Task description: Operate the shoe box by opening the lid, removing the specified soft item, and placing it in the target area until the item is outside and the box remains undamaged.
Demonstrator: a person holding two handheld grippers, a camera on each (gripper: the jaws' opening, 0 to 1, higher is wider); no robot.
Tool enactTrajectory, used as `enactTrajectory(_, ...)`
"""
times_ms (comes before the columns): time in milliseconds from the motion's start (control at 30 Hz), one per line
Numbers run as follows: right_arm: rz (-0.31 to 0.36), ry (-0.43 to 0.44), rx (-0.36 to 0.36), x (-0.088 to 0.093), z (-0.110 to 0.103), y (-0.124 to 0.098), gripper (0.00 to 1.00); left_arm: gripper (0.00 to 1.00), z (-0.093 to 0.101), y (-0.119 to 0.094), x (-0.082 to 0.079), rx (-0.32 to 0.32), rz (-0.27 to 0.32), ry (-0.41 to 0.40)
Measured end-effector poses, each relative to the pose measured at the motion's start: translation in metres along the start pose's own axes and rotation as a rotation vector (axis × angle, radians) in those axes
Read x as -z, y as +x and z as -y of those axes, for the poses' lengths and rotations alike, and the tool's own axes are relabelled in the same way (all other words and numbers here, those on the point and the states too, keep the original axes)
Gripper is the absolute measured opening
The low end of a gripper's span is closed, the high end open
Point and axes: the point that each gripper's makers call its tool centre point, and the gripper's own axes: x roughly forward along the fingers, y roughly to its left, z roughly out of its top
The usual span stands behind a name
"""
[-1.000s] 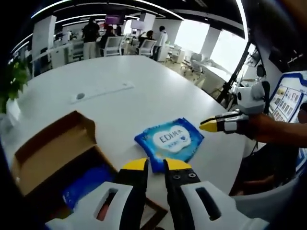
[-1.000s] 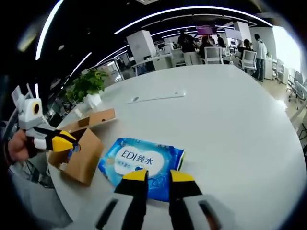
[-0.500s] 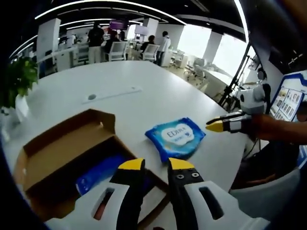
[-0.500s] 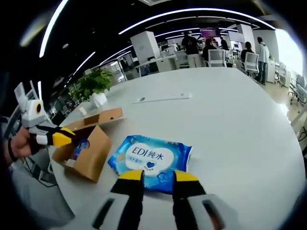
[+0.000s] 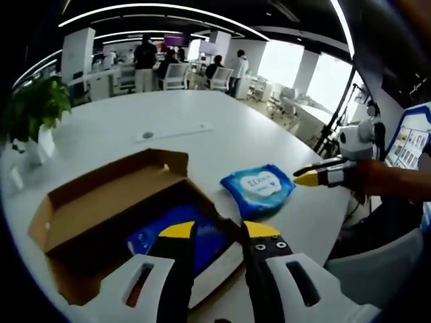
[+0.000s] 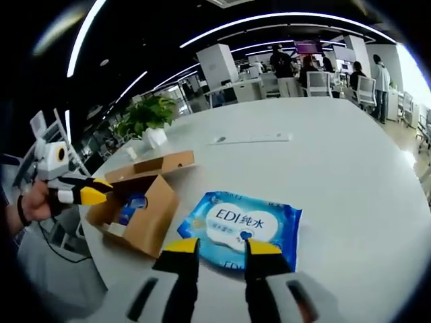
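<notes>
We see a wide white bench (image 5: 222, 138) with a long white strip (image 5: 172, 131) lying toward its far edge. A potted plant (image 5: 34, 111) stands at one edge. Beyond, people (image 5: 145, 57) gather among office chairs (image 5: 176, 74).

both views are bright and evenly lit from long ceiling strip lights (image 5: 155, 7), which the fisheye bends into arcs. daylight pours through the windows (image 5: 330, 77) and blows them out to white. the white table (image 6: 350, 155) takes a soft sheen with faint shadows; the inside of the box (image 5: 114, 215) sits in shade. straight lines curve strongly toward the edges. the people at the far desks are small and soft, and the near jaws are slightly blurred.
</notes>
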Motion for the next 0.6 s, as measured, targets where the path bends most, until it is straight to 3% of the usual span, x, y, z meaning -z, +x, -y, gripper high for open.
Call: enactTrajectory(600, -0.044, -0.064, -0.097, 0.005, -0.053, 0.017, 0.28, 0.29, -0.041, -0.047, 0.015, -0.097, 0.061, -0.055)
